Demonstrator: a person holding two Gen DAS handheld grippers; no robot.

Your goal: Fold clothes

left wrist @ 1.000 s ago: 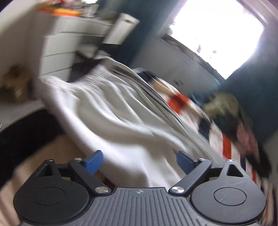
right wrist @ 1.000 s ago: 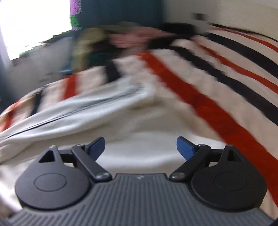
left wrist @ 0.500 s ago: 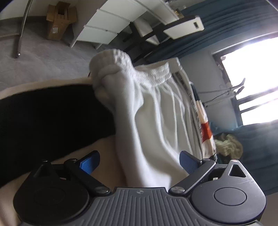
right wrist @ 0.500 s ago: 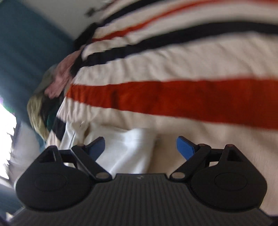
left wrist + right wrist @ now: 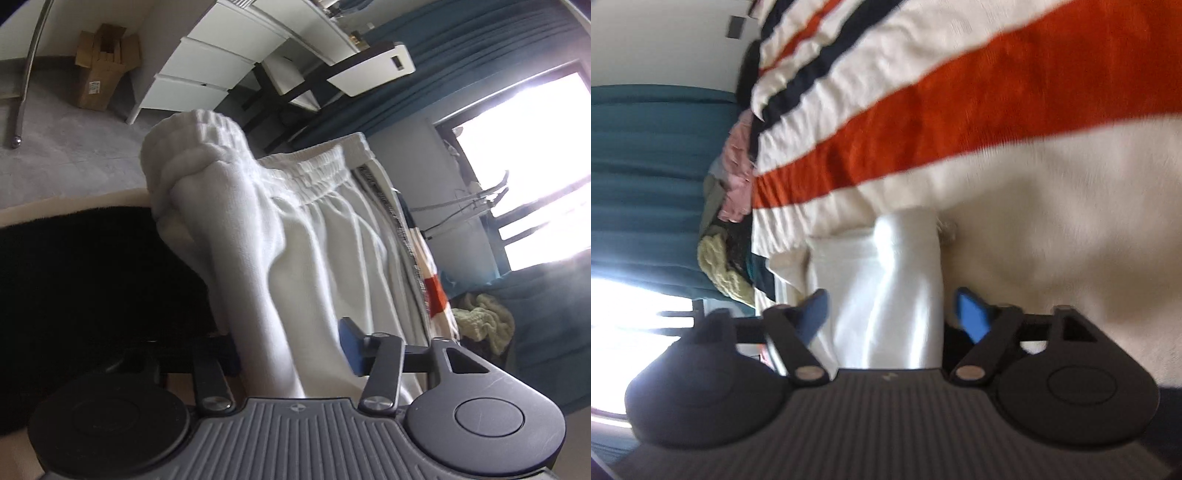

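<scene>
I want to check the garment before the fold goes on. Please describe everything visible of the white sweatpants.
The white sweatpants look like soft, thick knit. A gathered elastic waistband and a ribbed cuff show, and a dark printed stripe runs along one side. They lie bunched and creased on the striped blanket. The left gripper and the right gripper each close around a bundle of the fabric.

- White sweatpants: soft knit, gathered elastic waistband, lying on the striped bed.
- One edge bunched into a thick roll, lifted.
- Right view: folded white end, blurred.
</scene>
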